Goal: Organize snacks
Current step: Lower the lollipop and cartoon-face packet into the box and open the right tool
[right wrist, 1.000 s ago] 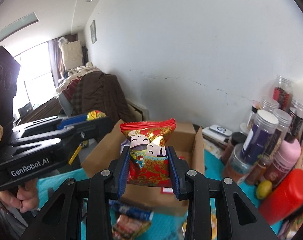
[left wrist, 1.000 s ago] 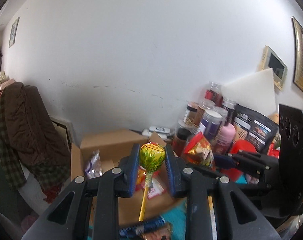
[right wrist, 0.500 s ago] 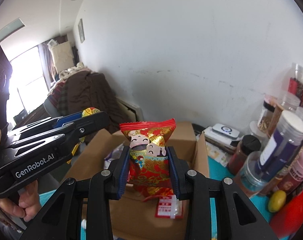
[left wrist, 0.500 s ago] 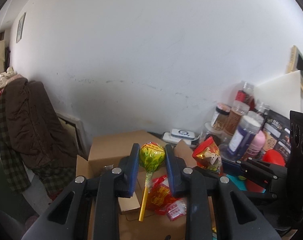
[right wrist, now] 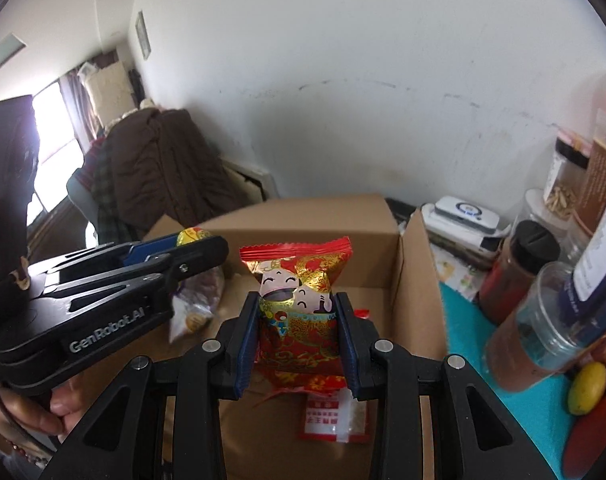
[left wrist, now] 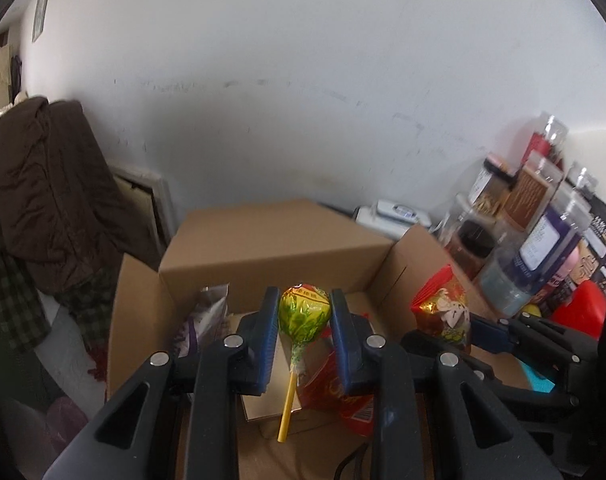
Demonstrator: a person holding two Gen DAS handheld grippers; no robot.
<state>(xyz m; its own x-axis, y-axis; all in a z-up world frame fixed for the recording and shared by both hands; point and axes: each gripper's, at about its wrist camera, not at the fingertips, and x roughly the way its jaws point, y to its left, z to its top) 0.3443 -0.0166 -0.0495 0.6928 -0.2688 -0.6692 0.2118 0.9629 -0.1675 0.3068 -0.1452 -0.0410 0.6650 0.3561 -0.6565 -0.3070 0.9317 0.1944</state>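
- Holding both grippers above open cardboard box (left wrist: 279,248), side by side.
- Left gripper (left wrist: 303,322): pads pinched on lollipop (left wrist: 303,312); green-yellow head between fingertips, yellow stick hanging down below pads, over box interior.
- Right gripper (right wrist: 298,332): pads clamped on red-gold packet (right wrist: 299,304); packet upright, top half standing clear above fingertips, lower edge sticking out beneath pads.
- Packet over right half of box, near right wall.
- Seen from right wrist: left gripper just to the left, lollipop head peeking past its blue pads, also over box.
- Inside box: purple-clear bag (left wrist: 207,312) at left wall, red pouch (left wrist: 335,392) and small red-white sachet (right wrist: 335,416) on floor under held snacks.
- Jars (right wrist: 543,320) on teal mat right of box; brown coat (left wrist: 43,184) at left.
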